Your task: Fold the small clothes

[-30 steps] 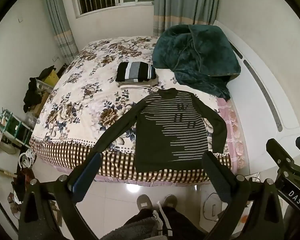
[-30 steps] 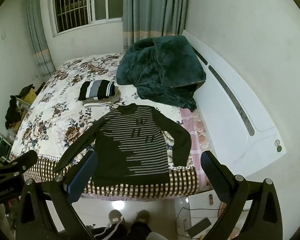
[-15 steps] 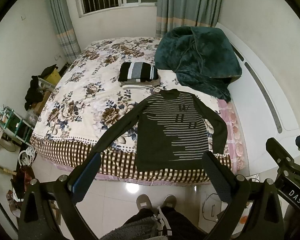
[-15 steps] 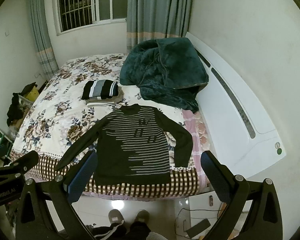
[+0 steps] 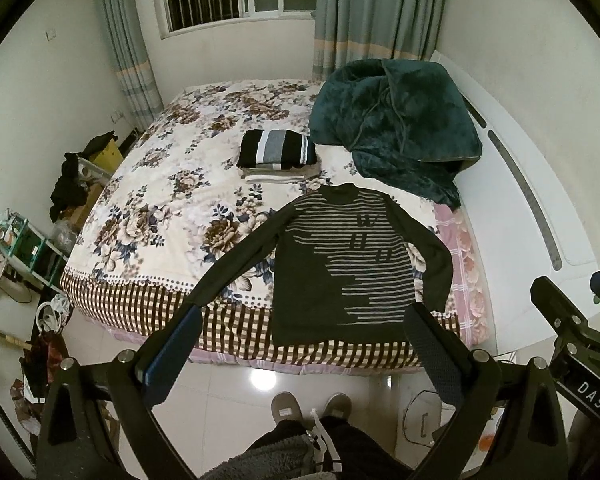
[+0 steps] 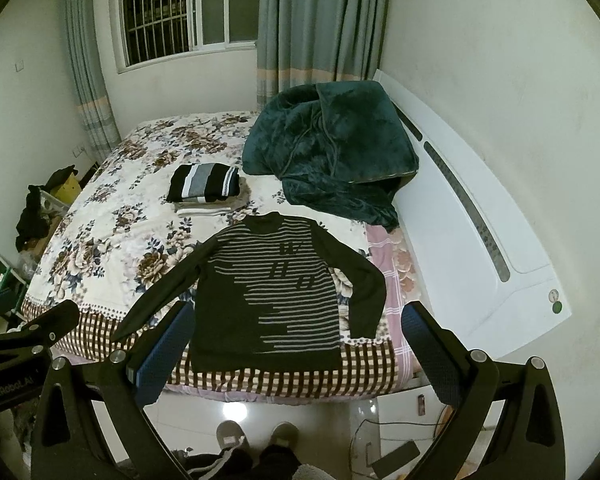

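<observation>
A dark sweater with grey stripes [image 5: 340, 264] lies flat on the bed near its foot edge, sleeves spread out; it also shows in the right wrist view [image 6: 276, 292]. Behind it sits a stack of folded clothes [image 5: 277, 154], topped by a black, grey and white striped piece, which also shows in the right wrist view [image 6: 204, 186]. My left gripper [image 5: 300, 332] is open and empty, held above the floor in front of the bed. My right gripper [image 6: 296, 330] is open and empty, also short of the bed.
The bed [image 5: 160, 216] has a floral cover with a checked border. A dark green blanket [image 5: 396, 128] is heaped at the far right by the white headboard [image 6: 480, 240]. Clutter and shelves [image 5: 28, 248] stand along the left wall. The person's feet [image 5: 312, 404] are on the tiled floor.
Both grippers have tilted up and drawn back slightly, so the bed and sweater sit lower in view and more of the window shows. Nothing on the bed has moved.
</observation>
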